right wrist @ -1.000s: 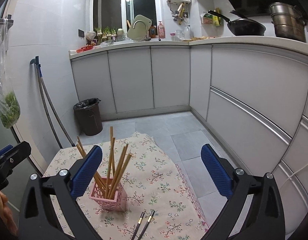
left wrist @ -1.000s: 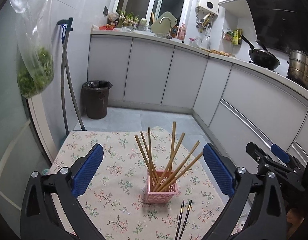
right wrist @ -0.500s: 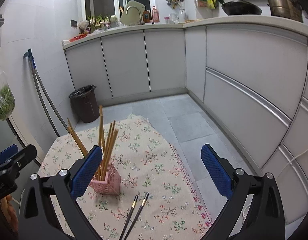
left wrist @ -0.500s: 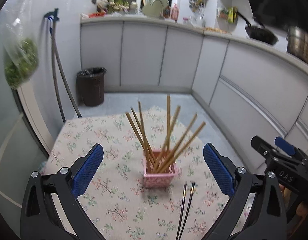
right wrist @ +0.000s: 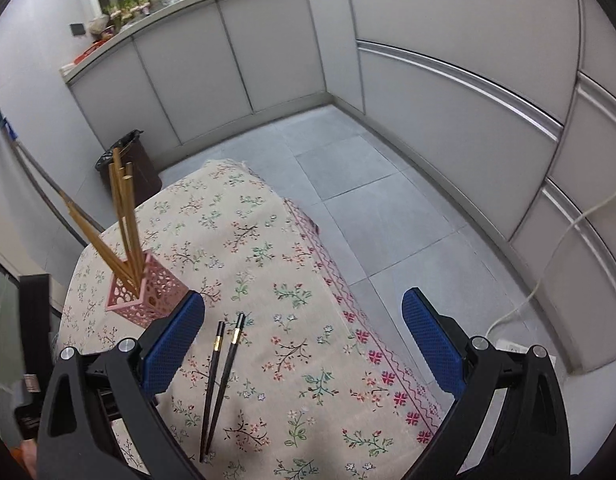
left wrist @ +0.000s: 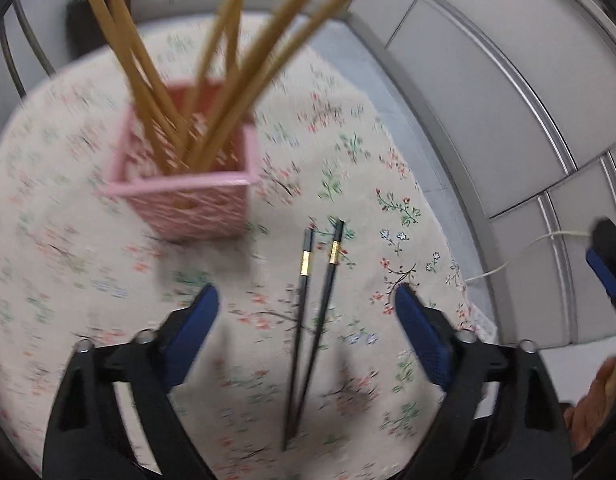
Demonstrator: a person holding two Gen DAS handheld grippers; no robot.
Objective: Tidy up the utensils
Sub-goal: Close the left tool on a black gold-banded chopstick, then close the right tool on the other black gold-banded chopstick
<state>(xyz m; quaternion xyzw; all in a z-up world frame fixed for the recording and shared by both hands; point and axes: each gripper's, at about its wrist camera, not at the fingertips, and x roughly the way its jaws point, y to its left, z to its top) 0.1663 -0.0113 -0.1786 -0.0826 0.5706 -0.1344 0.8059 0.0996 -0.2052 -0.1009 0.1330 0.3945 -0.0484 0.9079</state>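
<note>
A pair of black chopsticks (left wrist: 312, 312) with gold bands lies side by side on the floral tablecloth (left wrist: 348, 184). Just behind them stands a pink lattice basket (left wrist: 180, 184) holding several wooden chopsticks (left wrist: 212, 60). My left gripper (left wrist: 306, 300) hangs low over the black pair, pointing steeply down. Its jaws are closing with the pair between them, and the pads are clear of the sticks. My right gripper (right wrist: 304, 304) is open and higher up, with the black chopsticks (right wrist: 220, 380) below it near its left finger and the basket (right wrist: 148, 300) to its left.
The cloth's right edge (right wrist: 348, 304) drops to a grey tiled floor (right wrist: 388, 200). White cabinets (right wrist: 448, 80) ring the room. A dark bin (right wrist: 128, 160) and a mop handle (right wrist: 36, 168) stand beyond the table. A white cable (right wrist: 568, 240) runs to a power strip (right wrist: 516, 348).
Both grippers have sunk and tipped down toward the table. The left one came in close over the black chopsticks, and its jaws now stand narrower than before.
</note>
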